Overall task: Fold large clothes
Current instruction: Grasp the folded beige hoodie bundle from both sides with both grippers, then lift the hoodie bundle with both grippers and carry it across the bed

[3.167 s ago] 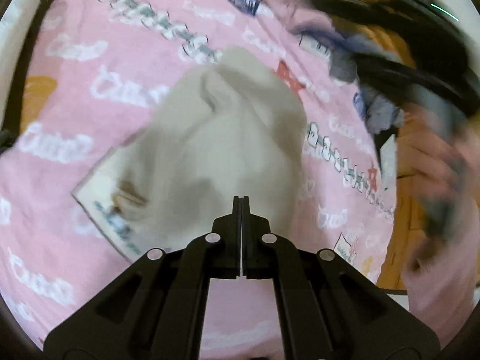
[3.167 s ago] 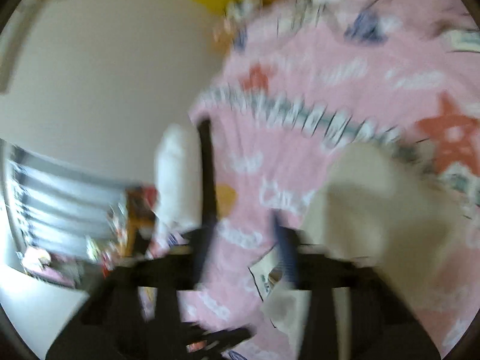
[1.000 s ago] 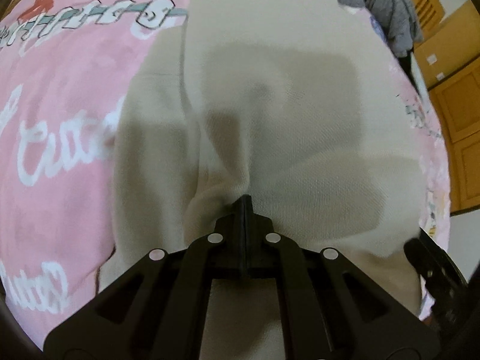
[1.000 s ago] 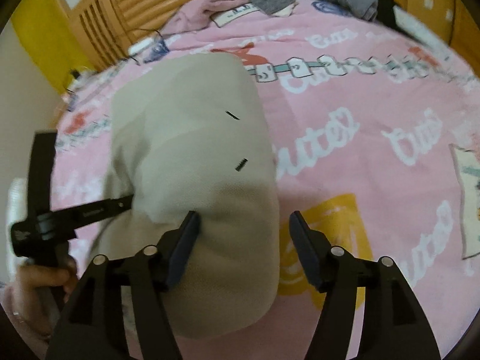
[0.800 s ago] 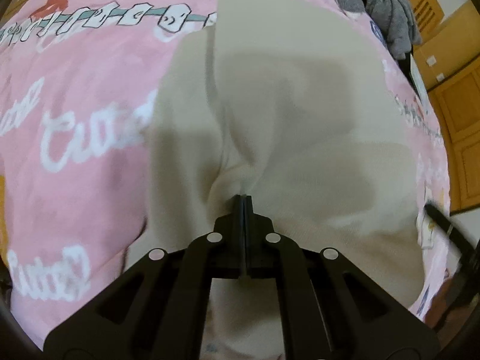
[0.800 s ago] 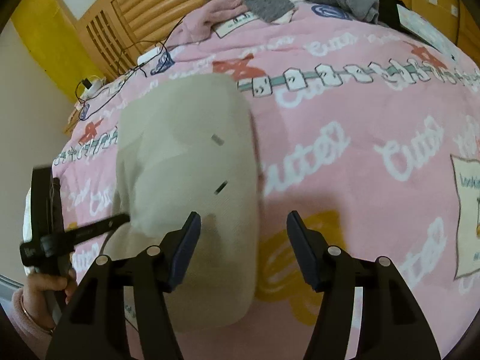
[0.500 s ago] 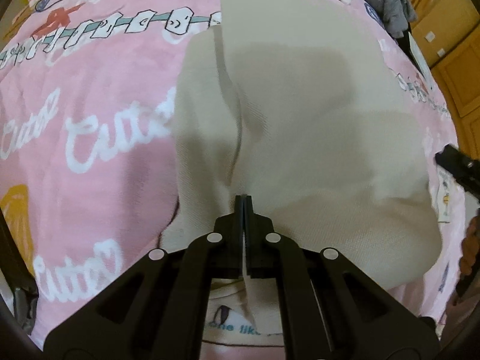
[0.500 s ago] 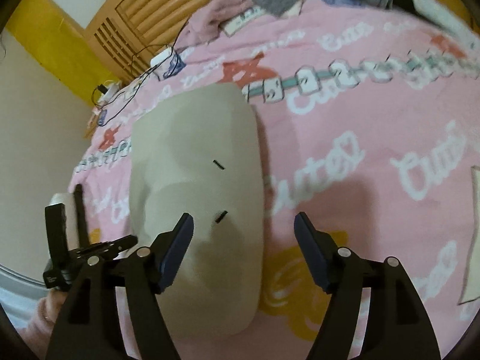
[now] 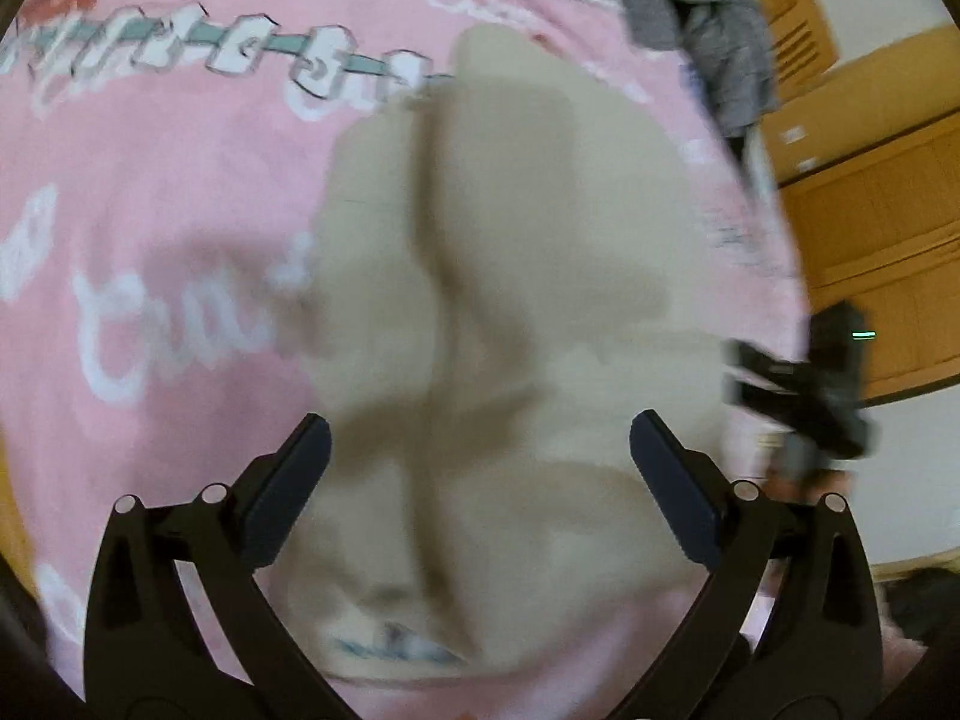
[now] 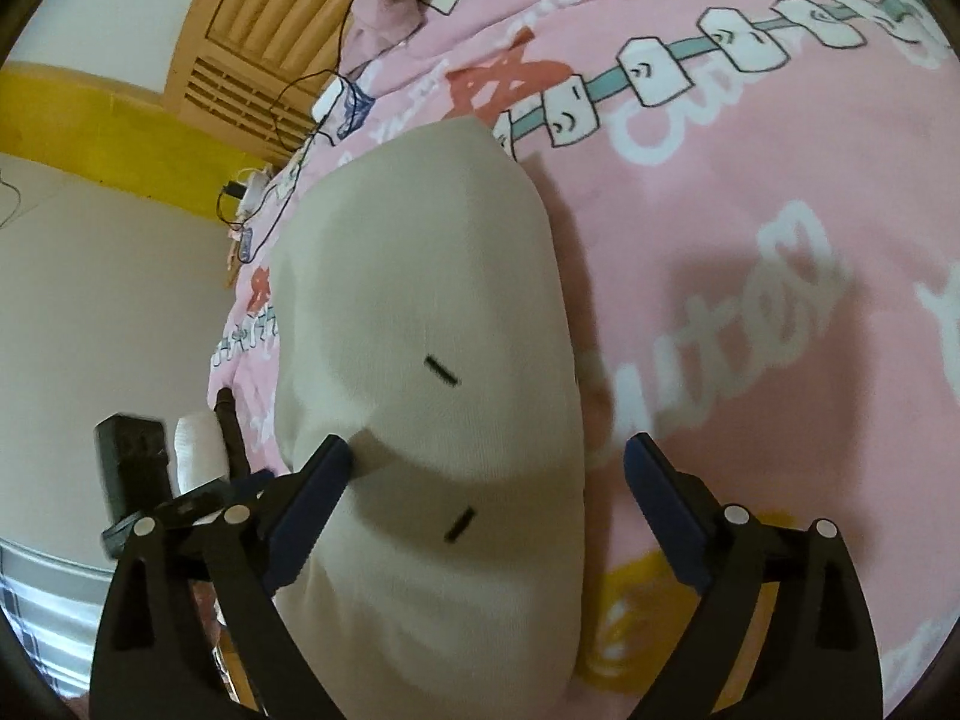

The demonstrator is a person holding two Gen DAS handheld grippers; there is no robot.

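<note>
A beige garment [image 9: 510, 300] lies folded on the pink printed bedspread [image 9: 150, 210]; a printed edge of it shows at the bottom of the left wrist view. My left gripper [image 9: 480, 450] is open above its near end and holds nothing. In the right wrist view the same garment [image 10: 432, 330] lies flat, with two short black marks on it. My right gripper [image 10: 486, 468] is open above its near end and holds nothing. The right gripper also shows at the right edge of the left wrist view [image 9: 798, 384], and the left gripper at the lower left of the right wrist view [image 10: 156, 480].
A grey heap of clothes [image 9: 702, 42] lies at the far end of the bed. A wooden headboard [image 10: 270, 6] and cables [image 10: 300, 96] are at the head. Wooden cupboards [image 9: 870, 228] stand beside the bed. A white pillow [image 10: 198, 444] lies by the bed edge.
My left gripper has opened and let go of the beige garment, which now lies flat. The right gripper stays open and has moved closer over the garment.
</note>
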